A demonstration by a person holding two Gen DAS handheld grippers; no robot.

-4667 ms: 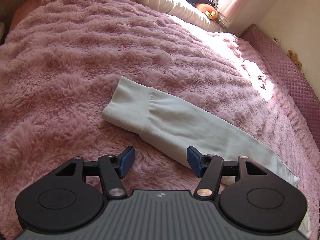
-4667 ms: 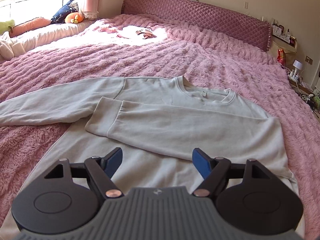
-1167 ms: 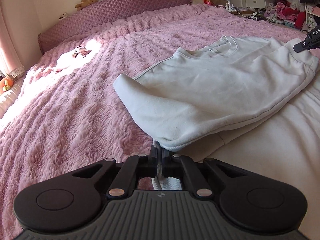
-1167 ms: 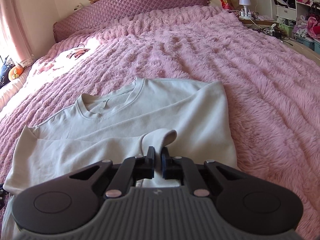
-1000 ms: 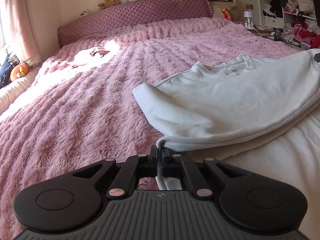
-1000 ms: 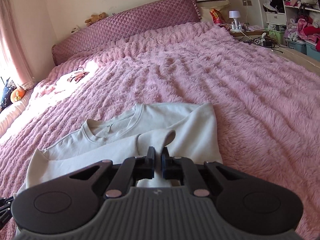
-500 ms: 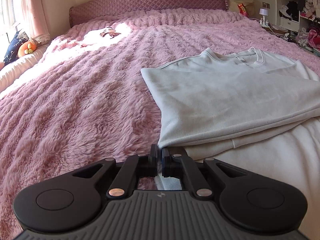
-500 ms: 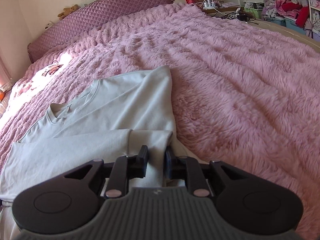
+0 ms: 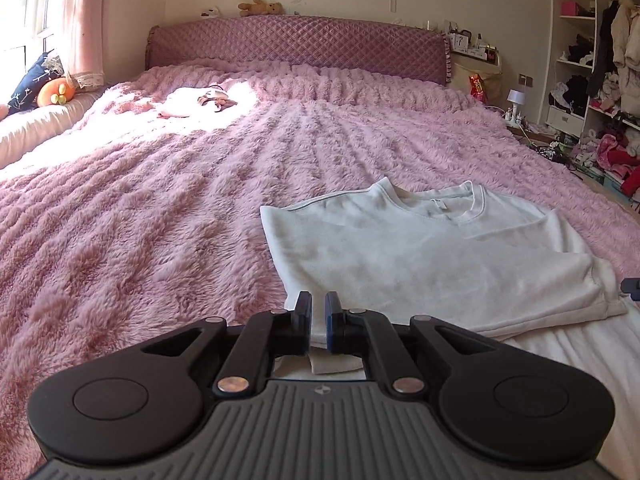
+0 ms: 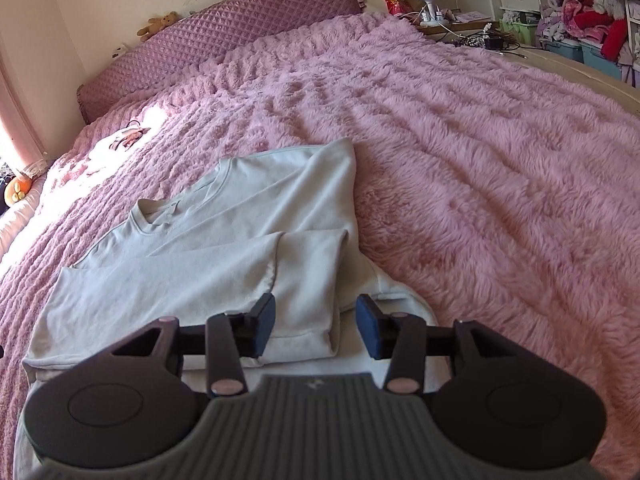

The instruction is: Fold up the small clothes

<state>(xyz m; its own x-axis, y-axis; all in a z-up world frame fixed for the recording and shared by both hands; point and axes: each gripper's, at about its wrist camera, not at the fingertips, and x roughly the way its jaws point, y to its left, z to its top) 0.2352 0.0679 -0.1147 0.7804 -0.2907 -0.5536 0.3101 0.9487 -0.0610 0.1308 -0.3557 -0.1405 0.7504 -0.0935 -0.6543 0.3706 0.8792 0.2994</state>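
Observation:
A pale grey sweatshirt lies on the pink fluffy blanket, its sides and sleeves folded in over the chest. My left gripper hovers at its near left corner. Its jaws are opening, with a narrow gap through which cloth shows, and the cloth lies flat. In the right wrist view the sweatshirt fills the lower left. My right gripper is opening over the folded sleeve end, which lies between the blue pads untouched. The right gripper's tip shows at the left view's edge.
The quilted headboard is at the far end, and a small garment lies in a sunlit patch. Cushions and an orange toy sit by the window. Shelves of clothes and a bedside table with a lamp stand to the right.
The lifted side of the sweatshirt has been laid flat over the chest. My right gripper has opened off the sleeve end. My left gripper's jaws have parted slightly and it has risen.

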